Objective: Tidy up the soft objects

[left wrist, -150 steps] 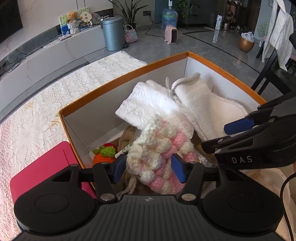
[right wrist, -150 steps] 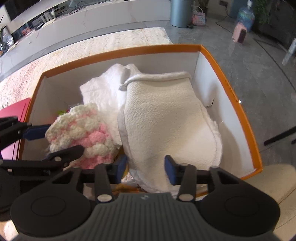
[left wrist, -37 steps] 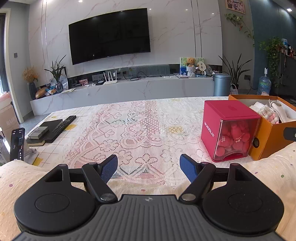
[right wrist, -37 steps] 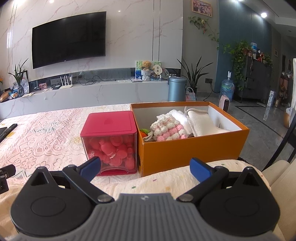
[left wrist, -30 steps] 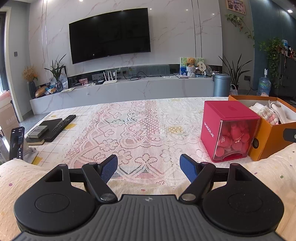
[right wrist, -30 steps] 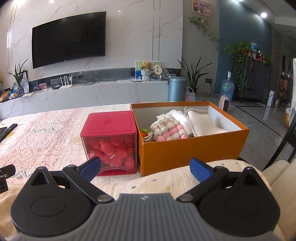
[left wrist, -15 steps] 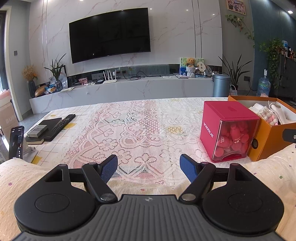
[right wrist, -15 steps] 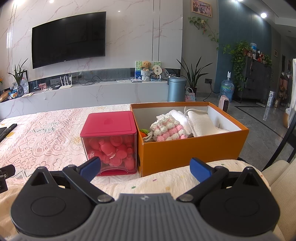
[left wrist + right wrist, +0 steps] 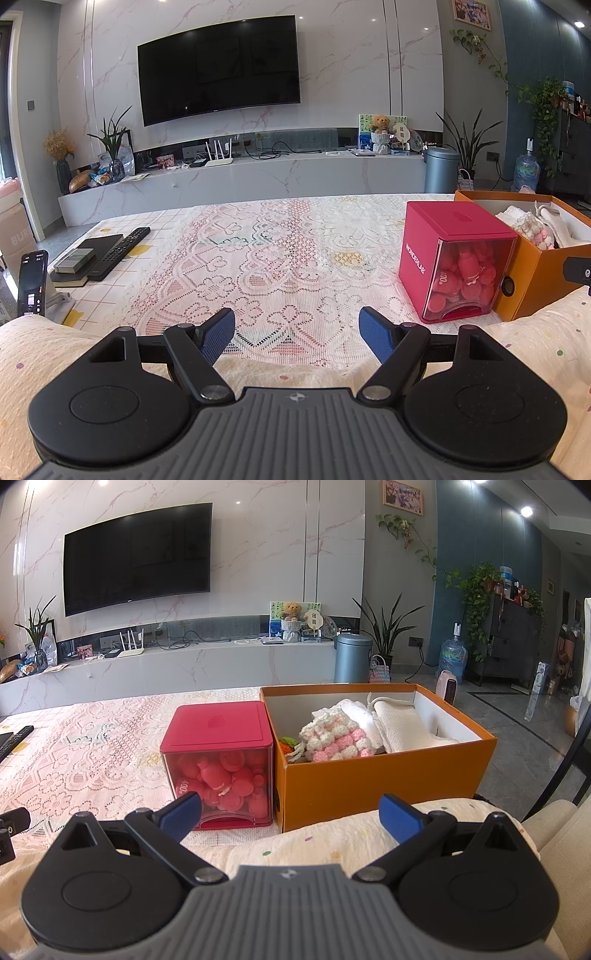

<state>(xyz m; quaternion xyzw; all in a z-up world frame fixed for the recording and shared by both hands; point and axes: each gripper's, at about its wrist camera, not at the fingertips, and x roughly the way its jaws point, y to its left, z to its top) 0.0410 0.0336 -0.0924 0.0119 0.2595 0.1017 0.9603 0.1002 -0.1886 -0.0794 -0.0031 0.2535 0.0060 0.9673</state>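
An orange box (image 9: 384,786) stands on the lace-covered table and holds a pink and white crocheted piece (image 9: 334,740), white cloths (image 9: 399,725) and a small orange and green knit toy (image 9: 287,744). The box also shows at the right edge of the left wrist view (image 9: 535,284). My right gripper (image 9: 290,814) is open and empty, low at the table's near edge, facing the box. My left gripper (image 9: 297,334) is open and empty, further left, over a cream cushion edge.
A red-lidded clear cube (image 9: 218,768) of red pieces stands against the box's left side, also in the left wrist view (image 9: 454,262). Remotes and a dark book (image 9: 99,251) lie at far left, a phone on a stand (image 9: 33,280) nearer. Chair frame (image 9: 569,768) at right.
Five seconds ago both grippers hung over the box, close above the crocheted piece and white cloth. Now both are pulled back low at the table's near edge. Over the last second nothing moved.
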